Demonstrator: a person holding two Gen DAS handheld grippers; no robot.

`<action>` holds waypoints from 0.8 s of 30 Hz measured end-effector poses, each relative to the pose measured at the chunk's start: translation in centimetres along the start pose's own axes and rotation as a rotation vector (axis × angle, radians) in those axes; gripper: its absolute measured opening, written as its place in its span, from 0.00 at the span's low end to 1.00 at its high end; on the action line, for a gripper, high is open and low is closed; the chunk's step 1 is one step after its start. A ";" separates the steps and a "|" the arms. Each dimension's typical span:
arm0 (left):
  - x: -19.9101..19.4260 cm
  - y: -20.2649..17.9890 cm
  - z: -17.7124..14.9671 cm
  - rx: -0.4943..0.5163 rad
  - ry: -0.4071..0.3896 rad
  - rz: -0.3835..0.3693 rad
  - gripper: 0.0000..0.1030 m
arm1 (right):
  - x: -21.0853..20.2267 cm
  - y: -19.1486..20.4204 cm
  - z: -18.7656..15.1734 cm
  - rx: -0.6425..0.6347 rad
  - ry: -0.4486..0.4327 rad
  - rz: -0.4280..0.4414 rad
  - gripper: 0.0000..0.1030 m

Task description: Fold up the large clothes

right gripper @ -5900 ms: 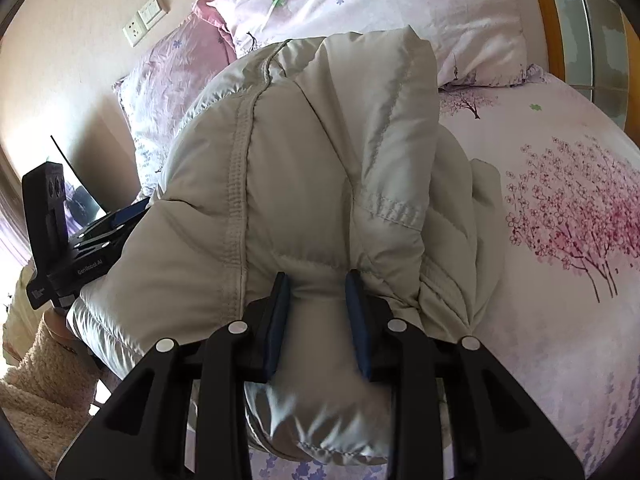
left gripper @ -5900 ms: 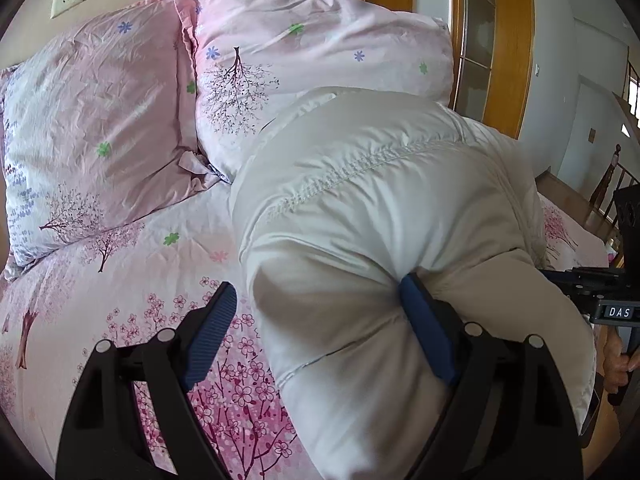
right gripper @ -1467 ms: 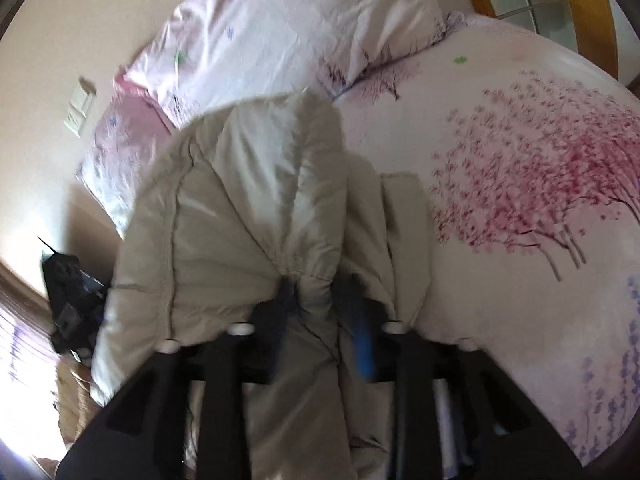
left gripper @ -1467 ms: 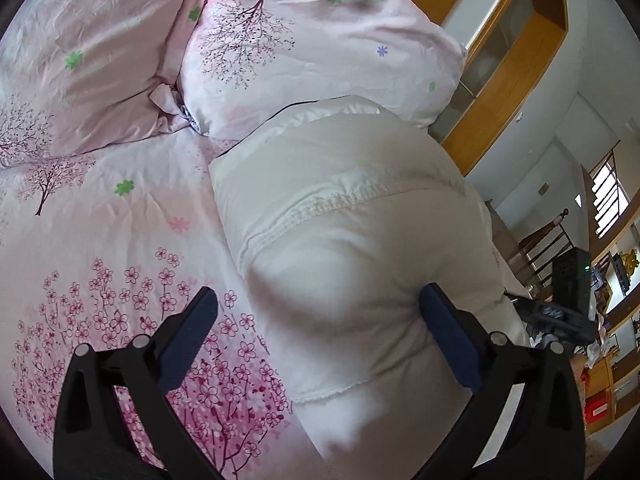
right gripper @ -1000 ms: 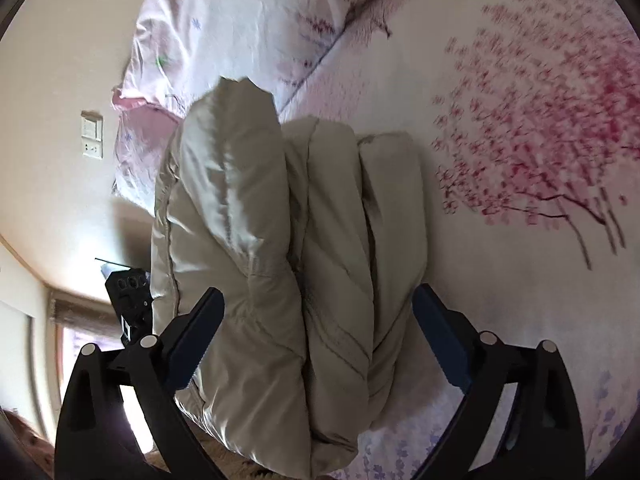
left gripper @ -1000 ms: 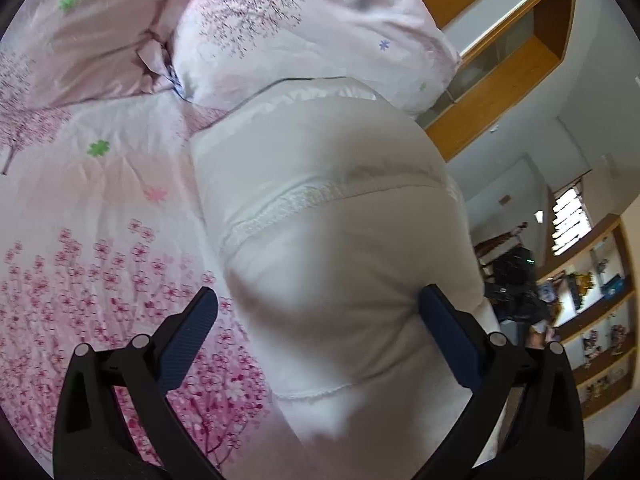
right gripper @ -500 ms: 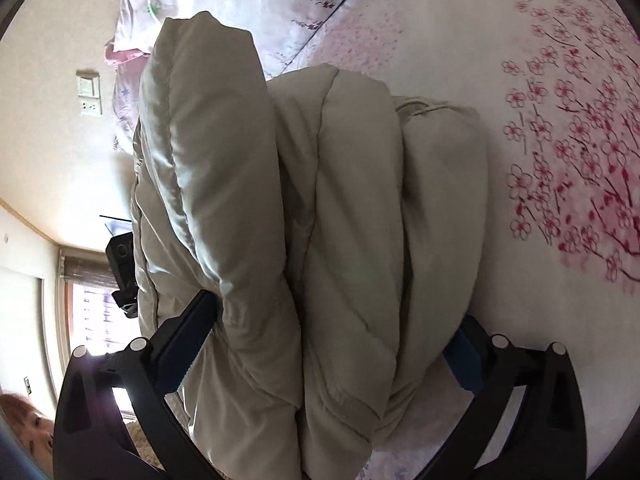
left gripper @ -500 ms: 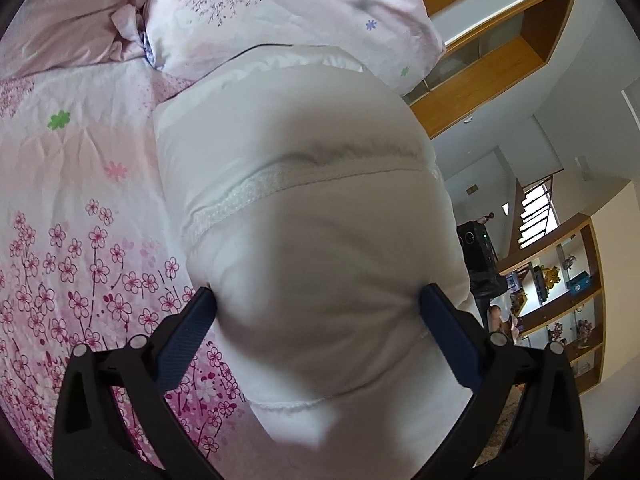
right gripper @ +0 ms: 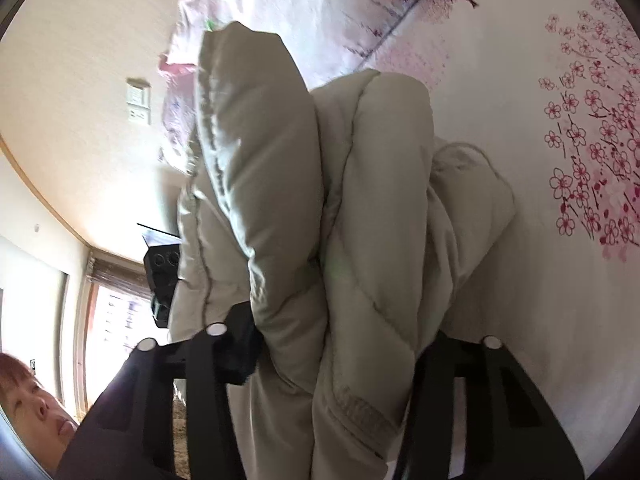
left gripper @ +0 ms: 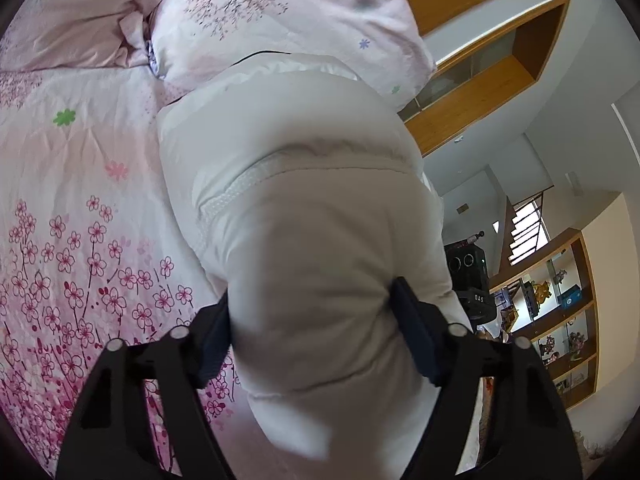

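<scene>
**Puffy down coat, squeezed from both ends: tips for the lift**

Pink blossom-print bed (left gripper: 72, 216) carries everything here, with two pillows (left gripper: 288, 12) up at the head edge. The coat (left gripper: 304, 216) is folded into a thick stack lying just short of those pillows, and its near end bulges toward the person.

Both tools are on it at once. The left gripper (left gripper: 316, 332) has its jaws spread wide around the whole bundle, blue pads pressed into either flank. The right gripper (right gripper: 340, 356) does the same from the opposite end, jaws wide and clamping all three puffy layers together, one pad dug in on the left and the other hidden under the fabric.

My guess is this is the pick-up-and-move or final squash step. To do it well:

- keep both squeezes even, since down filling springs back and the top layer (right gripper: 256, 152) looks ready to peel away
- lift both ends level so the stack doesn't sag in the middle
- don't twist one wrist against the other, or the layers shear apart
- set it down flat before easing off
</scene>
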State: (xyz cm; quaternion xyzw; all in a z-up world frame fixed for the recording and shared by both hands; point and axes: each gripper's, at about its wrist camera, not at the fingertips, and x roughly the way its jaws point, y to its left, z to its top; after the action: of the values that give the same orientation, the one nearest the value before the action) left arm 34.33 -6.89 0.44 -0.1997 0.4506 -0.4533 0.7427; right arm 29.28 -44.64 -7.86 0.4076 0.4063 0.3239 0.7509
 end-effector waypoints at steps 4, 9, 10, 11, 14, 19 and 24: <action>-1.0 0.1 0.3 0.012 -0.023 -0.013 0.66 | -0.2 0.7 0.2 -0.012 -0.026 0.023 0.38; -4.0 0.7 1.2 0.018 -0.095 -0.001 0.65 | 1.9 3.7 2.0 -0.066 -0.002 0.031 0.37; -5.2 0.9 1.5 0.022 -0.123 0.010 0.65 | 2.5 4.6 2.7 -0.086 0.010 0.032 0.37; -6.0 1.1 1.8 0.025 -0.144 0.021 0.65 | 3.4 5.4 3.3 -0.101 0.019 0.032 0.37; -9.4 2.3 2.6 0.015 -0.213 0.072 0.65 | 7.2 8.1 5.4 -0.152 0.060 0.030 0.37; -14.0 5.9 3.1 -0.021 -0.293 0.181 0.65 | 14.5 10.3 8.1 -0.199 0.118 0.023 0.37; -14.6 11.3 2.4 -0.106 -0.279 0.273 0.67 | 19.8 8.4 8.3 -0.142 0.142 -0.050 0.48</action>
State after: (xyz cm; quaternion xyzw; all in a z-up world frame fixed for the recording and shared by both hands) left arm 39.26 11.04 0.88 -0.2364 0.3895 -0.2921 0.8409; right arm 44.33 -27.50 -4.54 0.3190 0.4446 0.3609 0.7552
